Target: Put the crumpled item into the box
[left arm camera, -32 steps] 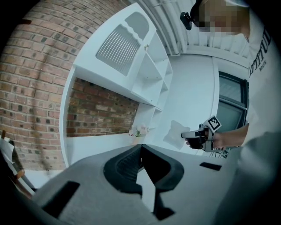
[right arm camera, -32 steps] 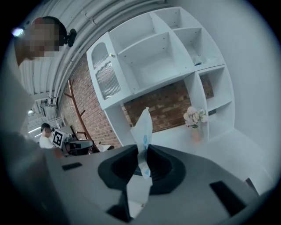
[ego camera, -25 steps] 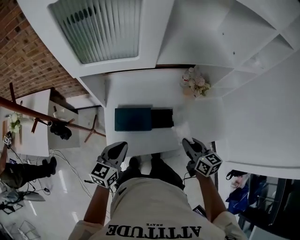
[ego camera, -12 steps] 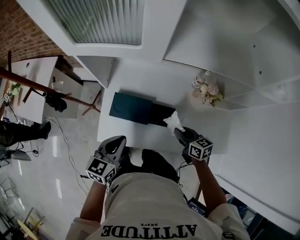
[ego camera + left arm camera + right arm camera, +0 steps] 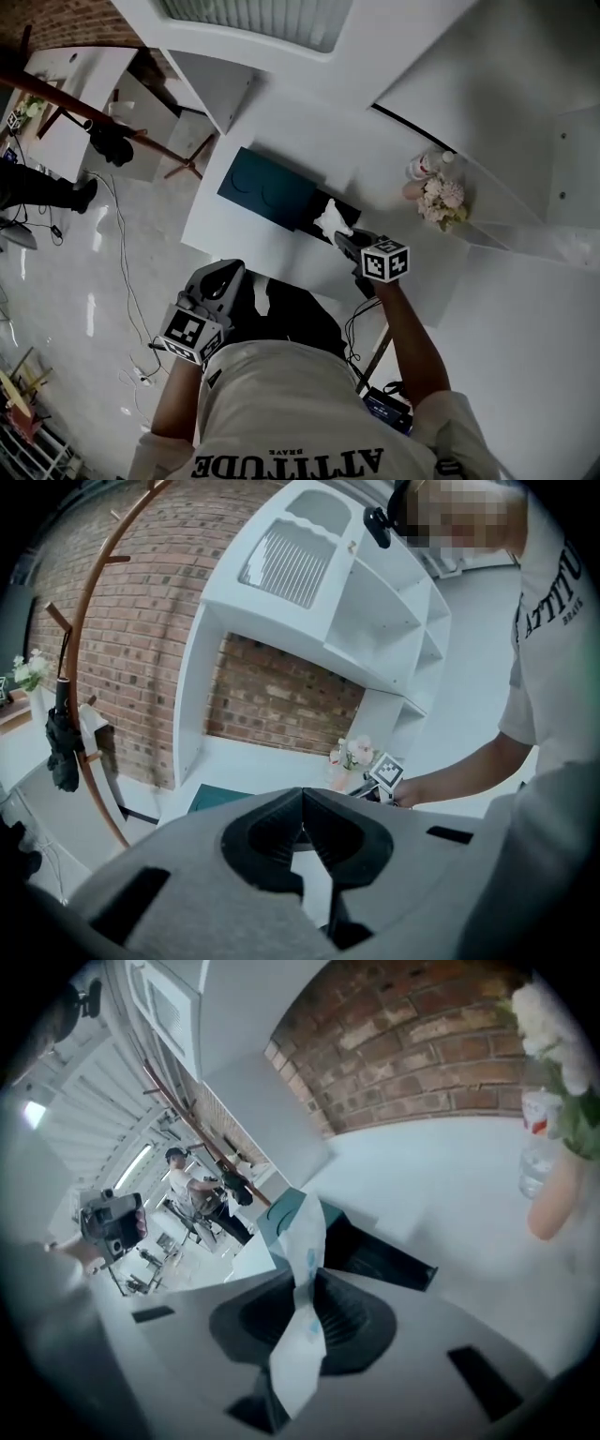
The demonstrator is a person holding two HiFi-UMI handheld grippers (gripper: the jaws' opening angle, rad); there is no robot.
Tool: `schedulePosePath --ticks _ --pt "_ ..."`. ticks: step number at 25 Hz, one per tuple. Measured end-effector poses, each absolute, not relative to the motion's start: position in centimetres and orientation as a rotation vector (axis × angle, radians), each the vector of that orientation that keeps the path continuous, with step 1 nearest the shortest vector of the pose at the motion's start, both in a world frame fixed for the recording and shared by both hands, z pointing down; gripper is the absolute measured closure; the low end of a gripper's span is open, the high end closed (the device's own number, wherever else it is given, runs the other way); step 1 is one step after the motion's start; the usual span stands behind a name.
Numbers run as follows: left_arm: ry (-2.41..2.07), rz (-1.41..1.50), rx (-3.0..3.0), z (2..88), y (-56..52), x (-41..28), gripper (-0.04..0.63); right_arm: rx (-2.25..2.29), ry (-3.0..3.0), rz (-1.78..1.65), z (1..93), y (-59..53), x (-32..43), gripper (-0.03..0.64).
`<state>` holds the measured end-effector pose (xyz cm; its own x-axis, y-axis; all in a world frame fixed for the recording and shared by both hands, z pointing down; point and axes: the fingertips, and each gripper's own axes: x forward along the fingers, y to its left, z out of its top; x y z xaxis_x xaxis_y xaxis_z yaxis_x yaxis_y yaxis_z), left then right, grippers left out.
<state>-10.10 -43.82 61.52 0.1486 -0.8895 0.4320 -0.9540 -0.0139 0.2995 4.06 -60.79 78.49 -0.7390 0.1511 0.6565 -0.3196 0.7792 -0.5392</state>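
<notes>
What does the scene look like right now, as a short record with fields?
Right gripper: shut on crumpled paper
Paper position: at the open black box, not yet released
Lid: teal lid lies beside the box on the white table
Left gripper: shut, empty, off the table's front edge
Other: flower vase

Flower vase (image 5: pixel 434 193) (pale blooms) on table (image 5: pixel 242 249).
</notes>
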Motion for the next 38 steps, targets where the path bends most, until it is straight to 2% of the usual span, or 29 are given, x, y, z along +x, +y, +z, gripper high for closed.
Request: schedulePosePath --ticks 13,23,24,27,29,38 --pt "-1.833 0.141 1.764 63.6 -41.6 -11.5 0.569 0.007 -1.911 0.931 86.2 -60.9 1.4 0.549" --pt "-1.833 0.143 1.721 64.9 -41.6 -10.9 0.569 0.138 -1.858 0.763 89.7 -62.5 1.1 0.546" --pt "-1.835 0.142 1.721 65.0 -41.6 -10.8 0.569 0.153 -1.865 0.756 89.8 -62.6 1.1 0.534" --pt "-1.838 0.150 1.729 64.9 -41.7 -10.6 0.569 0.194 -1.876 0.752 89.7 -63.2 1.6 0.431" --pt "-1.837 0.153 1.738 64.6 -41.9 -10.3 0.569 0.217 -1.884 0.758 89.4 -63.6 2.3 0.398" --pt "-1.857 0.173 1.794 62.8 -42.2 -10.0 0.569 0.210 -2.035 0.822 84.6 -63.5 3.9 0.393"
